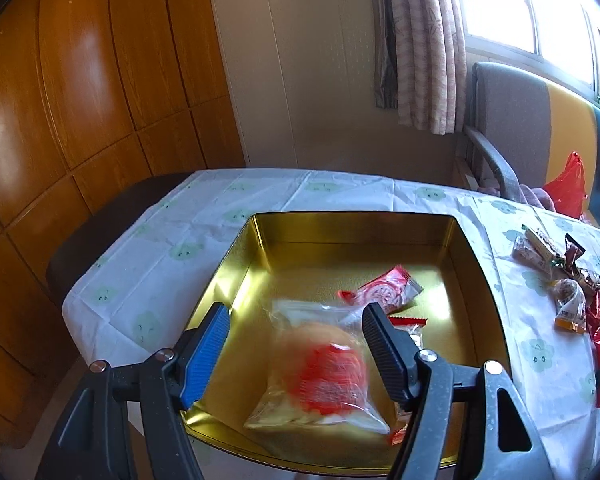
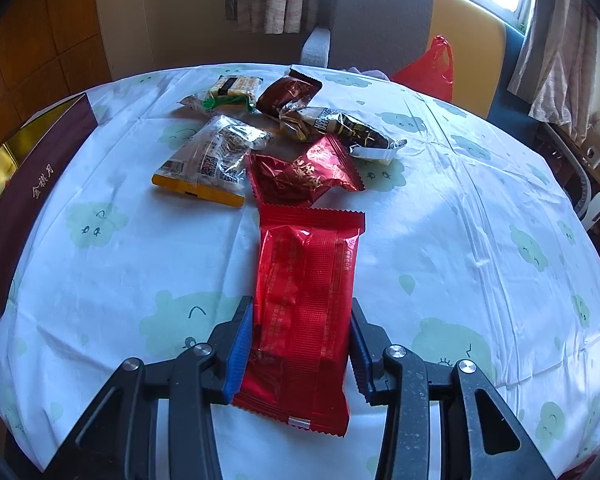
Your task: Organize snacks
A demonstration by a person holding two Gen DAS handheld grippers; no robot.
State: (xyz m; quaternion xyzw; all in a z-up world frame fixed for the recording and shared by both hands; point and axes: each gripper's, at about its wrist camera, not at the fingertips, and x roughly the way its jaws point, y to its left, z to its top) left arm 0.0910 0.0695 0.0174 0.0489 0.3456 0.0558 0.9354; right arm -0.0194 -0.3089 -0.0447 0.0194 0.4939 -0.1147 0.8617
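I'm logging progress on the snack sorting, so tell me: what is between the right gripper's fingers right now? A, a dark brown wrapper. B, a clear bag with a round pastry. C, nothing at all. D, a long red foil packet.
D: in the right wrist view the long red foil packet lies lengthwise between the fingers of the right gripper, above the tablecloth; whether the pads actually clamp it is unclear.

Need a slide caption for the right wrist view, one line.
Right hand-held gripper straddles a long red snack packet on the cloud-print tablecloth, with more wrapped snacks piled beyond.
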